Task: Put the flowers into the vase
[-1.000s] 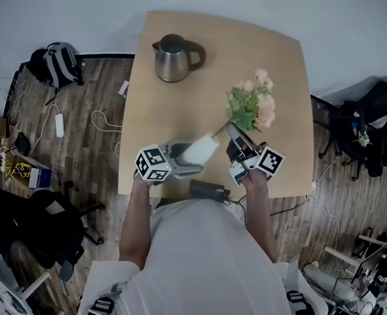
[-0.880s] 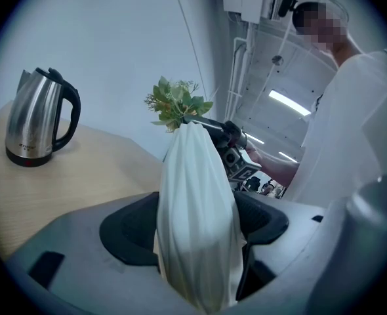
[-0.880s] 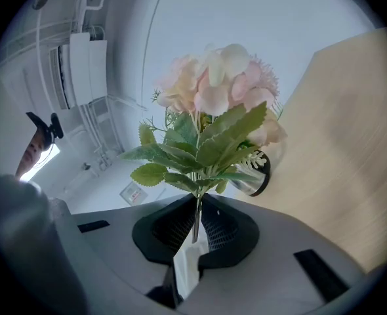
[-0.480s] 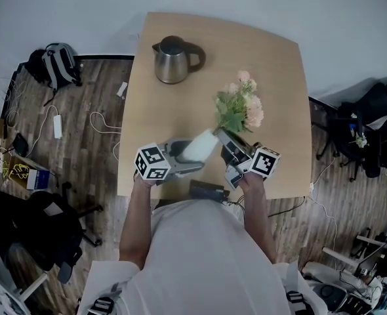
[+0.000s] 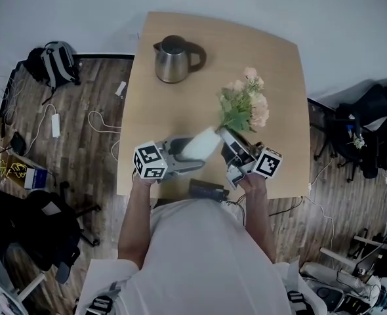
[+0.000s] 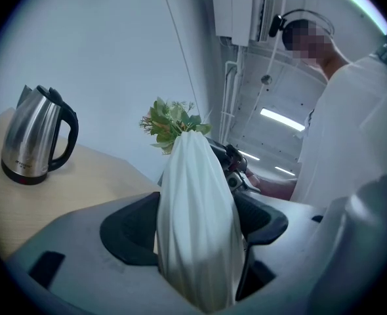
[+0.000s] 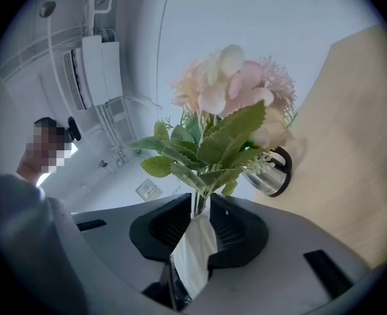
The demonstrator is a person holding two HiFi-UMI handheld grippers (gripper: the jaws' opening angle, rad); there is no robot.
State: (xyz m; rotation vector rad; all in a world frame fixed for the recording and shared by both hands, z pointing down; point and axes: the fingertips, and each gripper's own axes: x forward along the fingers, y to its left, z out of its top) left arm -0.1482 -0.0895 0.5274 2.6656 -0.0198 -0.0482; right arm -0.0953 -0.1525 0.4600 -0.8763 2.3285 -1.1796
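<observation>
Flowers (image 5: 246, 107) are held above the near right of the tabletop (image 5: 180, 104) by their stems in the right claw (image 5: 229, 140). Its jaws have just been eased slightly, the stems between them. The vase (image 5: 203, 143), tilted, is clamped in the left claw (image 5: 192, 155). The bunch is judged light and floppy, best gripped low on the stems.

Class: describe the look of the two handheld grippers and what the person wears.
Both the left gripper and right gripper are grey moulded shells with black fingers. Each carries a white cube printed with black square markers. The person wears a white top. The right fingers have just opened slightly, with the pink flowers' stems between them.
</observation>
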